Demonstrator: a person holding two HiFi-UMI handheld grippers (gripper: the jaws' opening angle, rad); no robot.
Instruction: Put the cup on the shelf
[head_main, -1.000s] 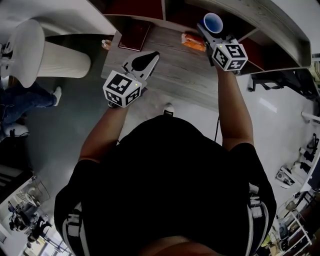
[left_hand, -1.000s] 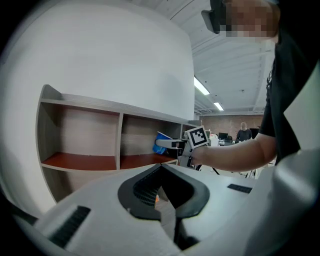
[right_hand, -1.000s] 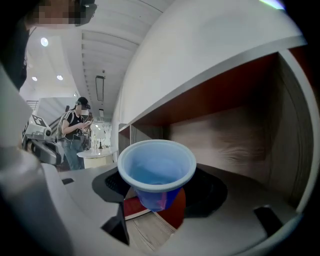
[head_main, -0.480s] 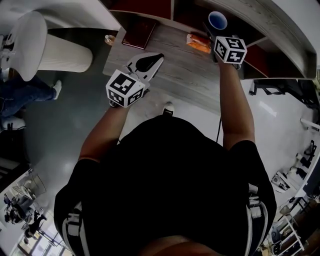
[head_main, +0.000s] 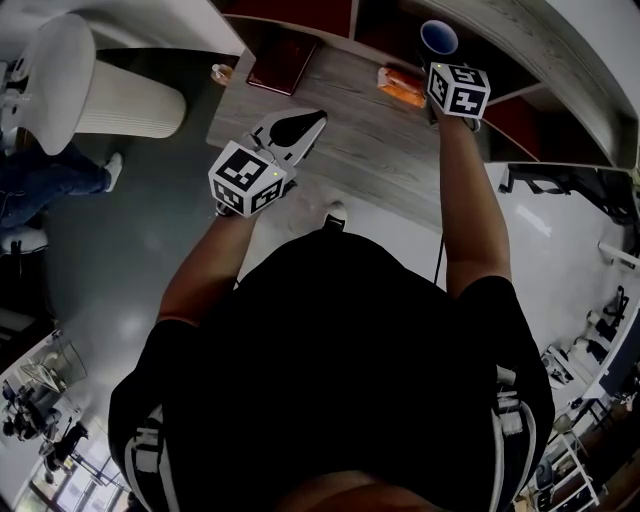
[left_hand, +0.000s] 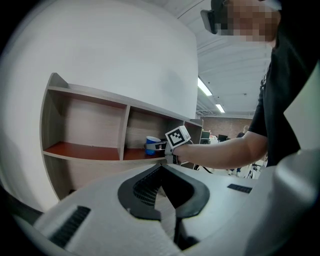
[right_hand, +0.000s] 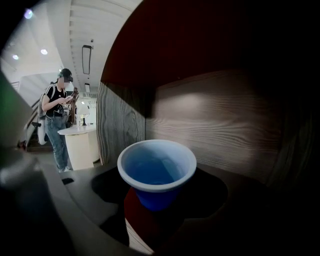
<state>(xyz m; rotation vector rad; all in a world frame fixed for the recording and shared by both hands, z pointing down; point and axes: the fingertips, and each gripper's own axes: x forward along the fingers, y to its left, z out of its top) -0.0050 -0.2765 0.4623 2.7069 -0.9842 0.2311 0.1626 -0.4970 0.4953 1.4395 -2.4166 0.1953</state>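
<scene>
Wood-grain walls and a red floor enclose the shelf (left_hand: 85, 150) compartment where the blue cup (right_hand: 156, 172) is held upright, clamped between the jaws of the right gripper (head_main: 432, 62) – whether its base rests on the red board cannot be told. Well apart from it, the left gripper (head_main: 300, 125) is held above the desk (head_main: 380, 150), jaws pressed together with nothing between them.

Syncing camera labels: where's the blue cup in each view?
Head view: blue cup at the top, right of centre, just ahead of the right gripper.
Left gripper view: cup small, near centre, in the shelf's second compartment from the left.
Right gripper view: cup large, centre, between that gripper's jaws.
Shared landmark: the wooden shelf.
</scene>
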